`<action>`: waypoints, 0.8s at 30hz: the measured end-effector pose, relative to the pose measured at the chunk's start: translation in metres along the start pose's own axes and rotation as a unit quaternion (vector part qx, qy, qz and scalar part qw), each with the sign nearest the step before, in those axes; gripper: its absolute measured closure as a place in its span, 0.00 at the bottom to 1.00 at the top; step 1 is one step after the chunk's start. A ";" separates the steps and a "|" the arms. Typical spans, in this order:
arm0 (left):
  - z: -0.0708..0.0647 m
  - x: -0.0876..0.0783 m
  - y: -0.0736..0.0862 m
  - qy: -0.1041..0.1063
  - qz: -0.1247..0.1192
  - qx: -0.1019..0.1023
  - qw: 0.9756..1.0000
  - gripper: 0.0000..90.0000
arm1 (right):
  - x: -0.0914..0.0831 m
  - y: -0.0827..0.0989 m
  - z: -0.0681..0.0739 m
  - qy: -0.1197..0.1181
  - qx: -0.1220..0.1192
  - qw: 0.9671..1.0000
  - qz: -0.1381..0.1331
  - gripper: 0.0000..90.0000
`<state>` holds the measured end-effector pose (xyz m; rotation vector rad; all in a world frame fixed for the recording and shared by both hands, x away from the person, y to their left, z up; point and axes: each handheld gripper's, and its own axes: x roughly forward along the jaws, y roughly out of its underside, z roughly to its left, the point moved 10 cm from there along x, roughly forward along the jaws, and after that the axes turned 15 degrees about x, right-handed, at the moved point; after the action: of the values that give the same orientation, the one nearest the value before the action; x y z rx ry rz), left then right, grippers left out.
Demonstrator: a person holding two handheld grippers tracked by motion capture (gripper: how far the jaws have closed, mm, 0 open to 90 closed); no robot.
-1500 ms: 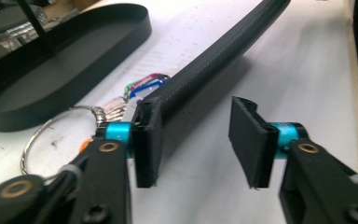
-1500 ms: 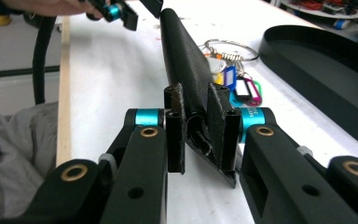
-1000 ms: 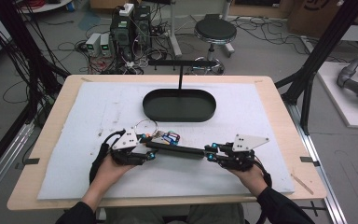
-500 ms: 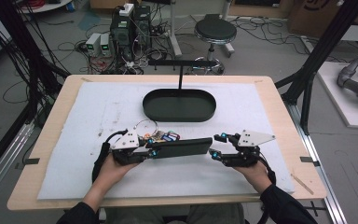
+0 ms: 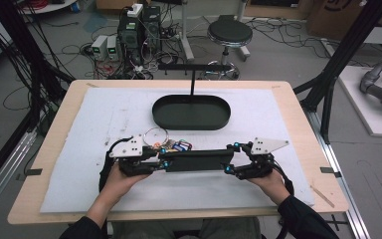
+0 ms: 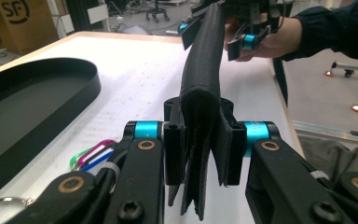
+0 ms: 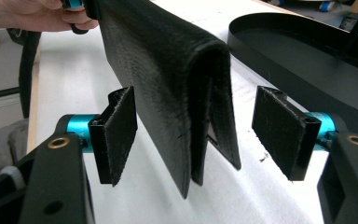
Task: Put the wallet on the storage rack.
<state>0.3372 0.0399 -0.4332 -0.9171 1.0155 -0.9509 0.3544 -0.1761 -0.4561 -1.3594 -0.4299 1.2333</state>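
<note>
The left gripper (image 5: pixel 163 160) is clamped on one end of the black folded pouch (image 5: pixel 196 160), holding it up; the right gripper's (image 5: pixel 231 158) jaws have just been opening, straddling the other end untouched, likely to regrip

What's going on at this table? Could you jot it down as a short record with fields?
held thing: long black folded pouch, raised off the white mat
left gripper: jaws clamped on one end of the pouch
right gripper: jaws just opened, pads apart from the pouch's other end, which hangs between them
behind: black oval tray
beside left gripper: coloured clips and a wire ring
</note>
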 end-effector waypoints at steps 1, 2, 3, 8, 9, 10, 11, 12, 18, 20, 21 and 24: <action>0.000 0.000 0.000 0.000 0.000 0.000 1.000 0.84 | 0.000 0.000 0.000 0.000 0.000 1.000 0.000 0.36; 0.000 0.000 -0.002 0.002 -0.005 -0.005 1.000 0.84 | 0.000 0.000 0.002 -0.005 -0.001 1.000 0.001 0.38; 0.000 0.001 -0.004 0.003 -0.010 -0.008 1.000 0.84 | 0.000 0.000 0.003 -0.007 0.001 1.000 0.001 0.40; -0.001 0.002 -0.007 0.009 -0.023 -0.019 1.000 0.84 | -0.001 0.000 0.007 -0.023 -0.004 1.000 0.003 0.51; -0.001 0.002 -0.008 0.010 -0.025 -0.019 0.999 0.84 | -0.001 0.000 0.007 -0.023 -0.004 1.000 0.003 0.51; -0.001 0.001 -0.009 0.010 -0.033 -0.022 0.999 0.84 | 0.000 0.000 0.008 -0.026 -0.002 1.000 0.004 0.56; -0.001 0.001 -0.009 0.010 -0.033 -0.022 0.999 0.84 | 0.000 0.000 0.008 -0.026 -0.002 1.000 0.004 0.56; -0.001 0.001 -0.010 0.009 -0.034 -0.022 0.999 0.84 | 0.000 0.000 0.009 -0.030 -0.002 1.000 0.005 0.63; 0.003 -0.002 -0.010 -0.004 -0.039 -0.022 0.999 0.83 | -0.005 -0.002 0.015 -0.054 -0.014 0.998 0.001 0.81; 0.004 -0.003 -0.010 -0.010 -0.037 -0.022 0.999 0.82 | -0.007 -0.003 0.018 -0.058 -0.018 0.998 -0.001 0.83; 0.005 -0.003 -0.009 -0.014 -0.036 -0.022 0.999 0.82 | -0.007 -0.003 0.018 -0.058 -0.018 0.998 -0.001 0.83; 0.008 -0.003 -0.008 -0.029 -0.029 -0.018 0.999 0.76 | -0.009 -0.006 0.022 -0.062 -0.025 0.998 -0.003 0.84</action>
<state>0.3420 0.0415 -0.4228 -1.0025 0.9631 -0.9514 0.3350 -0.1713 -0.4417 -1.3272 -0.5556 1.3150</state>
